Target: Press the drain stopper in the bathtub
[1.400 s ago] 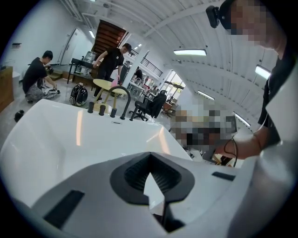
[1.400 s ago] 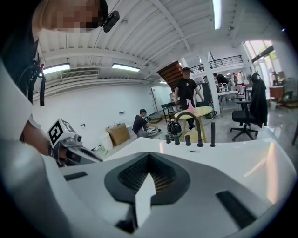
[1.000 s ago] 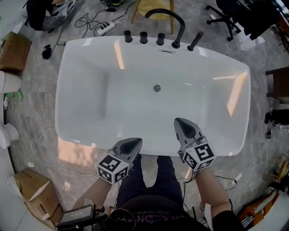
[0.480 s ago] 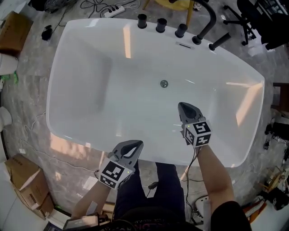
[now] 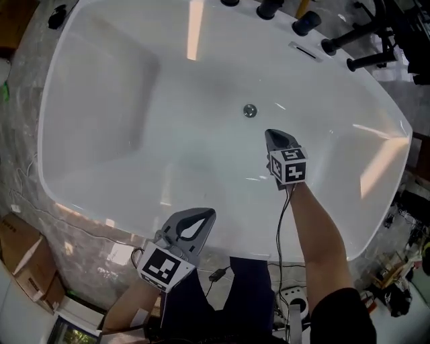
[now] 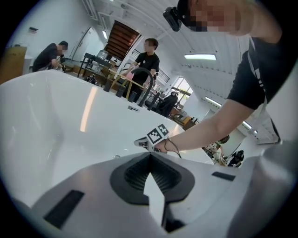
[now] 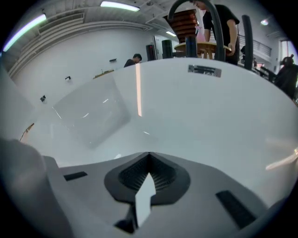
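The round metal drain stopper [image 5: 250, 111] sits in the floor of the white bathtub [image 5: 121, 134]. My right gripper [image 5: 272, 133] is inside the tub, shut, its tip pointing at the stopper from a short way to the near right and not touching it. My left gripper [image 5: 207, 212] hangs shut over the tub's near rim with nothing in it. In the left gripper view the stopper [image 6: 116, 156] shows just past my shut jaws, and the right gripper [image 6: 156, 137] reaches in from the right. The right gripper view shows only the tub's inner wall [image 7: 195, 111]; the stopper is hidden there.
Black tap knobs [image 5: 269, 8] and handles [image 5: 363, 60] line the far rim, beside an overflow plate [image 5: 300, 50]. A curved black spout [image 7: 186, 9] rises behind the rim. A cardboard box [image 5: 20, 262] and cables lie on the floor at left. People stand in the background [image 6: 146, 60].
The view has closed in on the tub. My right gripper has gone deeper into the tub toward the drain stopper. My left gripper has stayed by the near rim.
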{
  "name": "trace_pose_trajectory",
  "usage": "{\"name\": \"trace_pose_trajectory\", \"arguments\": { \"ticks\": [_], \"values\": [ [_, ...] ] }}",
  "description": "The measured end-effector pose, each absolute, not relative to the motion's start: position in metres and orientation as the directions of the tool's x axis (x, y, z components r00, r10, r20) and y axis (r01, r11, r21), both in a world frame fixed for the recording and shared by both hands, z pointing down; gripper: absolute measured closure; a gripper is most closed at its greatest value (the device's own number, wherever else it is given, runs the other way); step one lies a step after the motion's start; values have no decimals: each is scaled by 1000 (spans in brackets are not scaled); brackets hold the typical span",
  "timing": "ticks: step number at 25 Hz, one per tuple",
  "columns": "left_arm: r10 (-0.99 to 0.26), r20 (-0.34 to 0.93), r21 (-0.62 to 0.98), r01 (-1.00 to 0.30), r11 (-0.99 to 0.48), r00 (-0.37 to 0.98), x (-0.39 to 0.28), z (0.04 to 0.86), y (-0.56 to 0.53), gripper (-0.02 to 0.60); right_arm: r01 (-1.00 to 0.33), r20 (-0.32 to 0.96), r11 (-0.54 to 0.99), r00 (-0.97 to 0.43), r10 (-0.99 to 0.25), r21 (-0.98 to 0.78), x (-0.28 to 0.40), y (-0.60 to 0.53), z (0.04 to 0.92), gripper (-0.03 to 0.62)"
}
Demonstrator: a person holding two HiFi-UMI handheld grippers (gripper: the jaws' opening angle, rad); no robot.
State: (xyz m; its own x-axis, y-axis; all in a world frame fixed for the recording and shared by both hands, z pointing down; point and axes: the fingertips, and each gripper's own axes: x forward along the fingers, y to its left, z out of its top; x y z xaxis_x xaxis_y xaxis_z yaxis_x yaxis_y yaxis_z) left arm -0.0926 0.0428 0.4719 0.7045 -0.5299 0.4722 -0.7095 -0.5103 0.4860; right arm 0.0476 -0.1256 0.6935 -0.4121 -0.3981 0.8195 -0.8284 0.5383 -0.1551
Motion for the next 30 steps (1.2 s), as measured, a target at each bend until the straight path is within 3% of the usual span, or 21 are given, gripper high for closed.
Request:
{"name": "trace_pose_trajectory", "arguments": {
  "ticks": [4, 9, 21, 30],
  "values": [
    [-541, 440, 472, -697, -539, 717, -86, 491, 31, 578, -825, 849, 551, -378, -369, -127, 49, -140, 745, 580],
    [-409, 499, 420, -626, -657, 764, -72, 518, 36, 578, -799, 876, 593, -350, -331, -96, 53, -151, 801, 580],
    [-351, 542, 466, -621, -630, 763, -57, 569, 32, 578, -721, 931, 692, -277, -238, -38, 60, -167, 918, 579],
    [-334, 578, 485, -643, -593, 744, -58, 594, 42, 578, -679, 940, 734, -258, -222, -13, 56, -180, 954, 577]
  ]
}}
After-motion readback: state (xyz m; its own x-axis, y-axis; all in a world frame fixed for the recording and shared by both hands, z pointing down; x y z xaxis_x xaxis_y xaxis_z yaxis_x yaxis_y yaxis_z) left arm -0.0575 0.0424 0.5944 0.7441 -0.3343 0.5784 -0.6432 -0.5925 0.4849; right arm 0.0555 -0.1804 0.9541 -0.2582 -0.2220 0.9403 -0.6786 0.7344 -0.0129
